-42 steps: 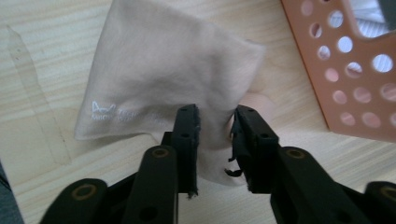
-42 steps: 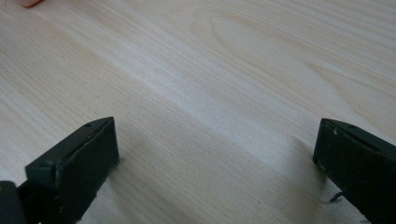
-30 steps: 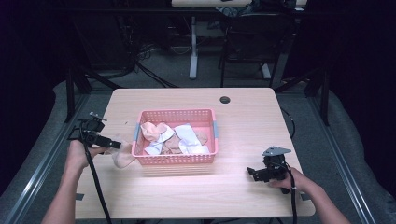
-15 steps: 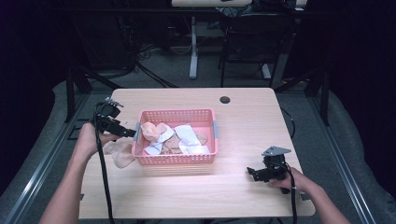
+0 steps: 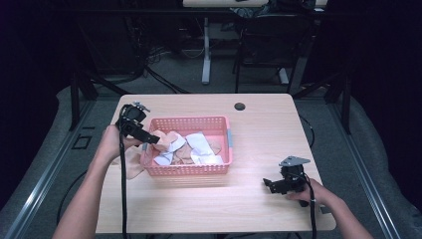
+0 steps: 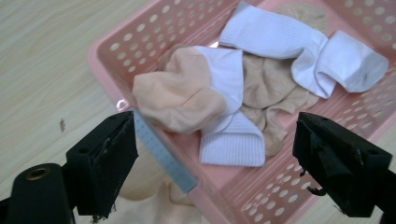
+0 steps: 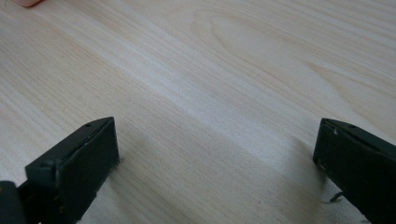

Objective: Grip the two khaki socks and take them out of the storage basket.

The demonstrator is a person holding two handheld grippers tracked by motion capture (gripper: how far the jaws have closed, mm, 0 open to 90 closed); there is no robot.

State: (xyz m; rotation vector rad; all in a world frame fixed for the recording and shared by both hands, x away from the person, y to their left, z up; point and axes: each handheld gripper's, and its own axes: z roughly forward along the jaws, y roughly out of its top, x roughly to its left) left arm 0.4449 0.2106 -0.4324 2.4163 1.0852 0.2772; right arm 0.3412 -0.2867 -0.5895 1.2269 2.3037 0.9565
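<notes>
Socks fill the pink plastic basket [image 5: 219, 130] with round holes in its walls, which stands in the middle of the pale wooden counter [image 5: 259, 119]. A peach sock with a white cuff [image 6: 187, 91] lies on top, at the basket's left end. White ribbed socks [image 6: 299, 49] and tan socks [image 6: 268, 88] lie beside it and under it. No writing or label can be read on them. One more peach sock [image 5: 130, 164] lies on the counter, just outside the basket's left wall.

The left gripper [image 5: 149, 138] hangs over the basket's left rim, right above the peach sock with the white cuff. Its jaws have just been opening and now stand wide apart, with nothing pinched between them. A grey strip [image 6: 163, 151] runs along the rim below them.

The right gripper [image 5: 271, 183] rests low on the counter, well apart from the basket, near the front right side. Its jaws are spread wide over bare wood and grasp nothing.

A small black round hole [image 5: 240, 106] sits near the counter's far edge.
</notes>
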